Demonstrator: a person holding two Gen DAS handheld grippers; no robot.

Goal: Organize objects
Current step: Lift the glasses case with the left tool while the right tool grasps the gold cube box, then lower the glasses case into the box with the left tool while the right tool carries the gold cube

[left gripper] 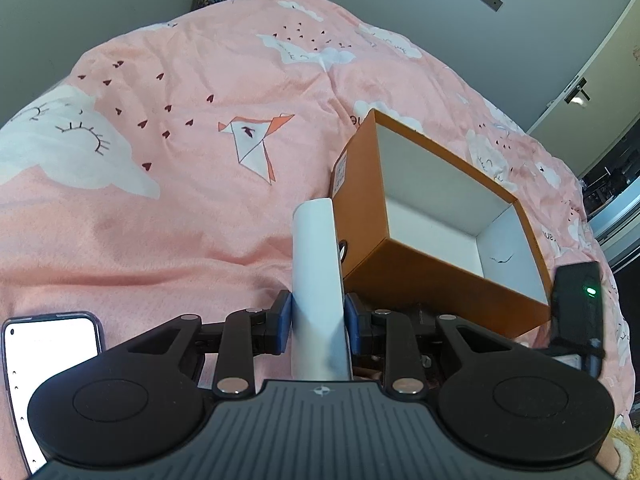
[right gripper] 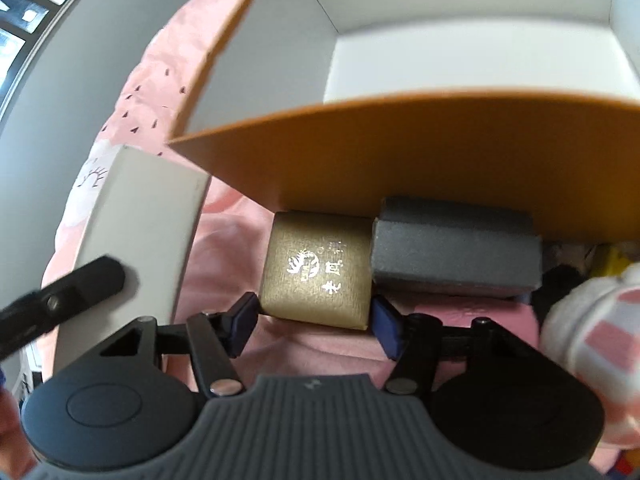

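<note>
Left gripper (left gripper: 318, 314) clamps one white box (left gripper: 316, 264), its far end touching the orange box (left gripper: 404, 264) at 1 o'clock on the pink quilt (left gripper: 160, 208). Only my right view shows my right gripper (right gripper: 314, 316), pads against one gold box (right gripper: 316, 268) with foil characters I cannot read, and one grey box (right gripper: 456, 248) at 1 o'clock.
</note>
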